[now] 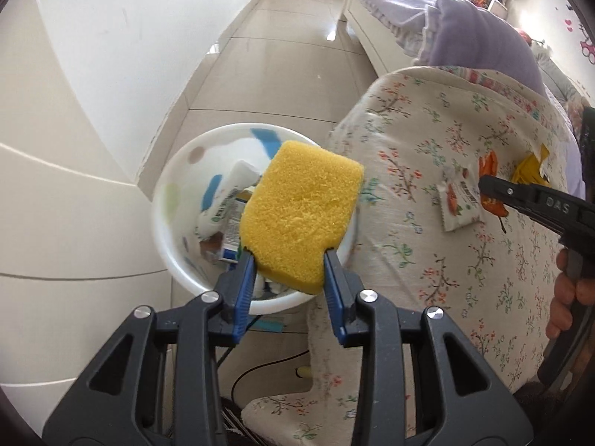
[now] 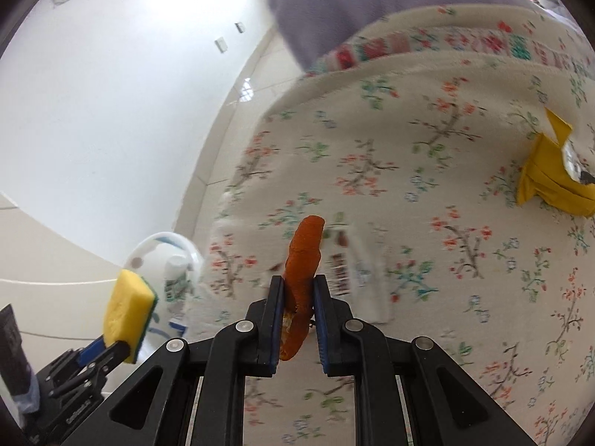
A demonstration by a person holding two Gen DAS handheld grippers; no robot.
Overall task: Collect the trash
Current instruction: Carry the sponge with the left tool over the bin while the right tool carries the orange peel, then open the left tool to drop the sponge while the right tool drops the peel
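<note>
My left gripper (image 1: pixel 290 256) is shut on a yellow sponge (image 1: pixel 301 215) with a green backing, held over the white spotted bin (image 1: pixel 167 223) on the floor. The bin holds a white tube (image 1: pixel 227 197) and small cartons. My right gripper (image 2: pixel 299 282) is shut on a curled orange peel (image 2: pixel 303 260) above the floral bedspread (image 2: pixel 427 260). A white snack wrapper (image 1: pixel 459 204) lies on the bedspread under the right gripper (image 1: pixel 487 182), and a crumpled yellow wrapper (image 2: pixel 554 178) lies further right. The sponge (image 2: pixel 126 316) and bin (image 2: pixel 167 249) also show at lower left in the right wrist view.
The bed edge (image 1: pixel 334 141) stands right beside the bin. A purple pillow (image 1: pixel 483 33) lies at the bed's far end. White cabinet fronts (image 1: pixel 55 186) run along the left, with tiled floor (image 1: pixel 279 55) between. Black cables (image 1: pixel 260 368) trail on the floor below the bin.
</note>
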